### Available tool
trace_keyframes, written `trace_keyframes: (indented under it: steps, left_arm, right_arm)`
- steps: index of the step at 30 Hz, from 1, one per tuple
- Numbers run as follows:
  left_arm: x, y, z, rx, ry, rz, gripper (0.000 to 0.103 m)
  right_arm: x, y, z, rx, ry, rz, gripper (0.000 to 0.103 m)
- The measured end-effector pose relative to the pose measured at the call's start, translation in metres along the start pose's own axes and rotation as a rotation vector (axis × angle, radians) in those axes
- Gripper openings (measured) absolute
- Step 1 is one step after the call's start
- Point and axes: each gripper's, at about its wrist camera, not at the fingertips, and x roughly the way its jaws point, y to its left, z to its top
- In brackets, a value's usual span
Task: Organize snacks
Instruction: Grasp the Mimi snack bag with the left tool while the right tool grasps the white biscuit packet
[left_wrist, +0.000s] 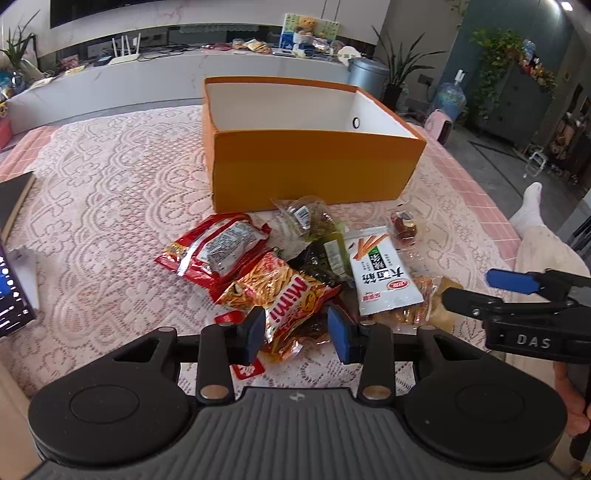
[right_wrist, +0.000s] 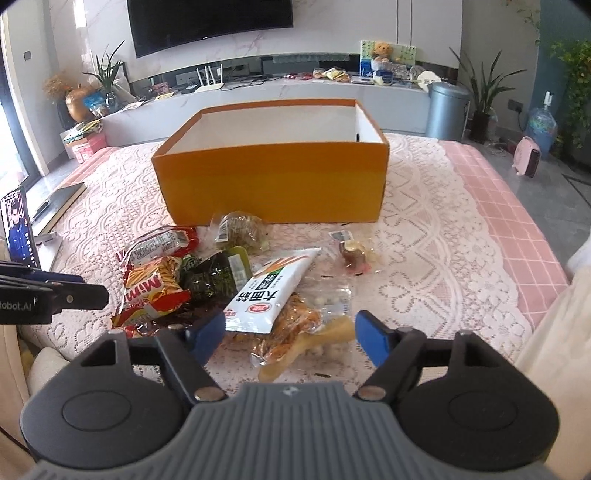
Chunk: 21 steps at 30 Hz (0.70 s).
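the orange snack bag (left_wrist: 284, 299) printed "mimi" lies low in the middle of the left wrist view, its long axis running from upper left to lower right, its crinkled tail end toward the camera. it sits between the left gripper (left_wrist: 297, 334) jaws, which stand apart with gaps on both sides, not pressing it. right of it the white packet (left_wrist: 384, 273) lies long axis up the frame, tilted left. the open orange box (left_wrist: 314, 170) stands behind the pile on the lace-covered surface (left_wrist: 110, 206). in the right wrist view the right gripper (right_wrist: 291, 338) jaws gape wide over a clear bag of fried snacks (right_wrist: 291, 325), touching nothing.
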Motion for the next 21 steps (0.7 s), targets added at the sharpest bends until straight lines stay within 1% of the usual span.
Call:
trace_keyframes:
  steps: [1,2,3,4,6,8,9,12,16,21]
  left_arm:
    - [0.001,0.000,0.000,0.000,-0.005,0.002,0.054]
    - [0.003,0.001,0.001,-0.003,-0.007,0.009,0.069]
    - [0.005,0.002,0.002,-0.007,-0.005,0.015,0.073]
    - [0.008,0.002,0.003,-0.014,0.001,0.016,0.073]
    - [0.015,0.006,0.006,-0.049,0.021,0.014,0.074]
    - [0.022,0.011,0.010,-0.116,0.041,0.019,0.077]
    - [0.026,0.014,0.012,-0.153,0.053,0.029,0.077]
    - [0.035,0.018,0.016,-0.220,0.073,0.042,0.080]
    - [0.046,0.021,0.022,-0.290,0.091,0.074,0.082]
    - [0.060,0.025,0.029,-0.381,0.129,0.084,0.082]
  right_arm:
    - [0.002,0.000,0.000,0.000,0.003,0.004,0.069]
    - [0.004,0.000,0.000,0.001,0.007,0.008,0.069]
    - [0.006,-0.001,0.000,0.003,0.010,0.010,0.069]
    - [0.009,-0.002,0.000,0.008,0.013,0.014,0.069]
    - [0.013,-0.003,0.002,0.012,0.016,0.019,0.065]
    - [0.018,-0.002,0.005,0.003,0.014,0.010,0.060]
    - [0.022,-0.001,0.007,-0.005,0.014,0.004,0.059]
    - [0.032,0.001,0.011,-0.013,0.022,0.015,0.059]
    - [0.049,0.002,0.016,-0.005,0.061,0.046,0.058]
    - [0.070,0.006,0.024,-0.026,0.095,0.030,0.058]
